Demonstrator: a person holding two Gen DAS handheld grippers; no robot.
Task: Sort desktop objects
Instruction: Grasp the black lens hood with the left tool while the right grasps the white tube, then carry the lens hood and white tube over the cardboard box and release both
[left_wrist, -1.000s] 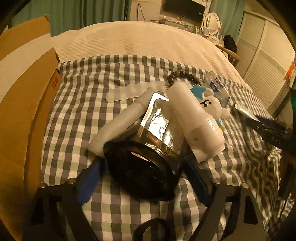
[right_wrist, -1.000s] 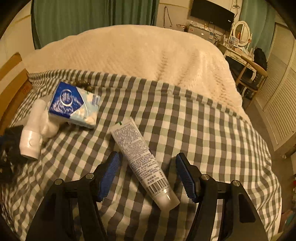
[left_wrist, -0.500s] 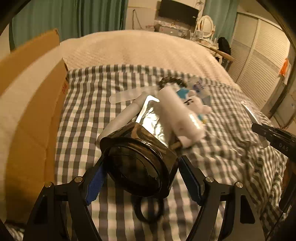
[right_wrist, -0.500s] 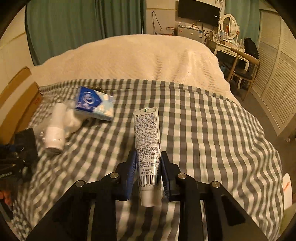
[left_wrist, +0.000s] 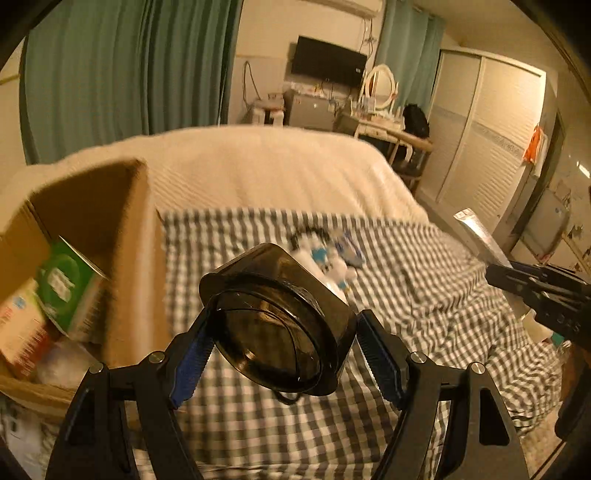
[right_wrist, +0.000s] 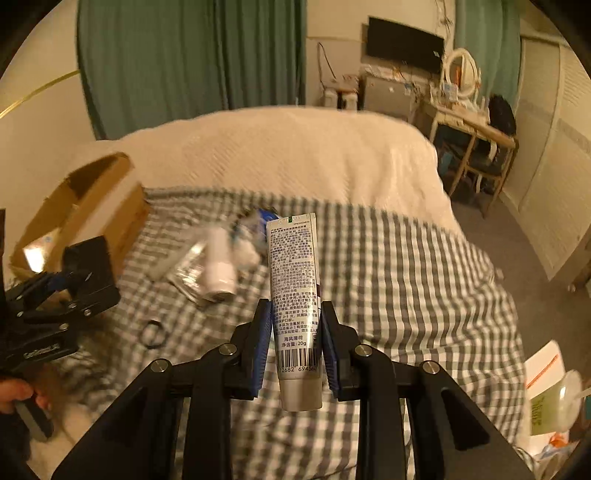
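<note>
My left gripper (left_wrist: 282, 345) is shut on a dark round tub (left_wrist: 273, 317), held above the checked cloth (left_wrist: 424, 295) beside an open cardboard box (left_wrist: 125, 236). My right gripper (right_wrist: 295, 350) is shut on a white printed tube (right_wrist: 293, 266), cap end toward the camera, lifted off the cloth (right_wrist: 406, 280). In the left wrist view the right gripper (left_wrist: 517, 280) shows at the right edge with the tube (left_wrist: 480, 236). The right wrist view has the left gripper (right_wrist: 70, 280) and the tub (right_wrist: 92, 269) at the left, in front of the box (right_wrist: 85, 206).
A white bottle (right_wrist: 219, 266), a silver foil pack (right_wrist: 186, 269), a blurred blue packet (right_wrist: 266, 218) and a black ring (right_wrist: 153, 334) lie on the cloth. The box holds a green-labelled pack (left_wrist: 62, 288). A cream blanket (right_wrist: 295, 147) covers the bed beyond. A hand (right_wrist: 14, 391) is at the lower left.
The right jaws closed on the tube and lifted it off the cloth. The left gripper rose with the dark tub and swung left, bringing the open box into view.
</note>
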